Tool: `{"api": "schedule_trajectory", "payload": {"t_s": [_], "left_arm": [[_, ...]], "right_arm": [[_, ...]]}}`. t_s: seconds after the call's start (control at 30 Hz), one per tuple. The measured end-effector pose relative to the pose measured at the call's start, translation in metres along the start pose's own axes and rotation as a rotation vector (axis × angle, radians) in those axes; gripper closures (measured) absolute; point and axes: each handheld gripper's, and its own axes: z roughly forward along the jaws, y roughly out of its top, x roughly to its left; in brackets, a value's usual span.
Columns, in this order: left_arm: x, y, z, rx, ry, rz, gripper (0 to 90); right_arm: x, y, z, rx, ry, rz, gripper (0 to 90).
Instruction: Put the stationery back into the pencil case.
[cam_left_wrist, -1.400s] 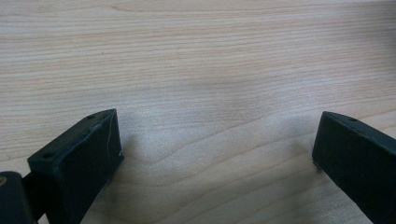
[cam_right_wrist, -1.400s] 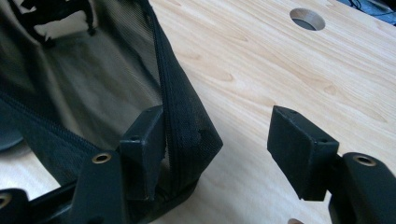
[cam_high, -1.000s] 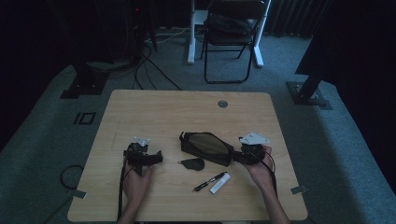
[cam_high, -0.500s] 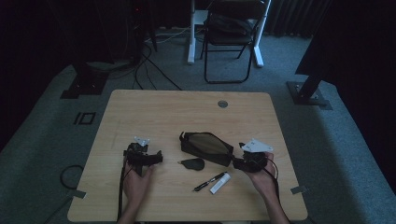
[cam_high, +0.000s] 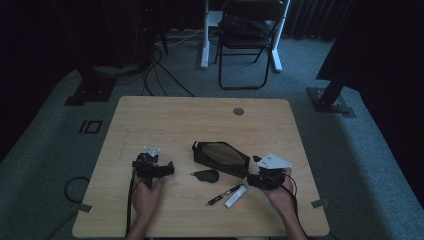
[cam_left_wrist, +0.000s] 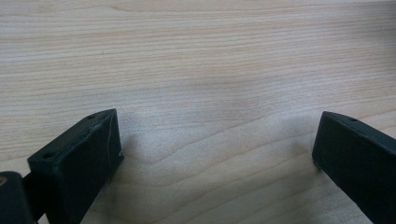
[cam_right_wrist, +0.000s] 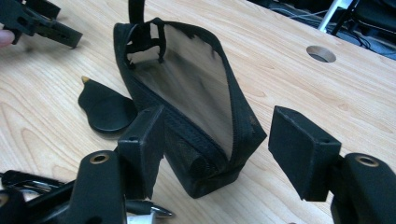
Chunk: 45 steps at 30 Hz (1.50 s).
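**Open pouch waits between two idle grippers**

Clearly the thing at stake is the black pouch (cam_high: 220, 158) — a soft fabric pencil case lying near the middle of the wooden table (cam_high: 200, 115), its zip undone and its mouth gaping upward. In the right gripper view the pouch (cam_right_wrist: 187, 107) shows a pale lining and a limp, folded end, so I judge it light, floppy and apt to collapse or slide if pushed rather than pinched. The stitched zip edge or the bunched near corner looks like the firmest place to take hold; the flat side wall would probably just buckle. Its long axis runs across the table from the far left down toward the near right, with the near end pointing at the right gripper (cam_high: 266, 178) and a small loop at the far end.

Just beside the pouch, on its near-left side, lies a small black rounded piece (cam_high: 206, 175), apart from it by a sliver in the high view. Nearer the person, a black pen (cam_high: 224, 194) and a white stick-like object (cam_high: 235, 195) lie side by side, angled much like the pouch.

The right gripper (cam_right_wrist: 215, 154) has its jaws spread wide, with the pouch's near end showing between them — holding nothing. The left gripper (cam_high: 152, 166) sits well apart to the left; its own view (cam_left_wrist: 215, 154) shows jaws spread over bare wood, empty.
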Motion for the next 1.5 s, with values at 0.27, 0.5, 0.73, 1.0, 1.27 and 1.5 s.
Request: {"api": "schedule_trajectory", "payload": {"t_s": [0.27,0.5,0.73,1.0,1.27,1.5], "left_arm": [[0.000,0.000,0.000,0.000,0.000,0.000,1.5],[0.000,0.000,0.000,0.000,0.000,0.000,1.5],[0.000,0.000,0.000,0.000,0.000,0.000,1.5],[0.000,0.000,0.000,0.000,0.000,0.000,1.5],[0.000,0.000,0.000,0.000,0.000,0.000,1.5],[0.000,0.000,0.000,0.000,0.000,0.000,1.5]], "right_arm": [[0.008,-0.002,-0.003,-0.006,0.017,-0.011,36.2],[0.013,-0.007,-0.003,0.001,0.029,-0.011,36.0],[0.016,-0.011,-0.007,0.003,0.038,-0.012,36.0],[0.019,-0.018,-0.005,0.022,0.048,-0.017,35.9],[0.027,-0.023,-0.005,0.036,0.063,-0.026,36.0],[0.034,-0.028,-0.004,0.057,0.065,-0.041,33.0]]}}
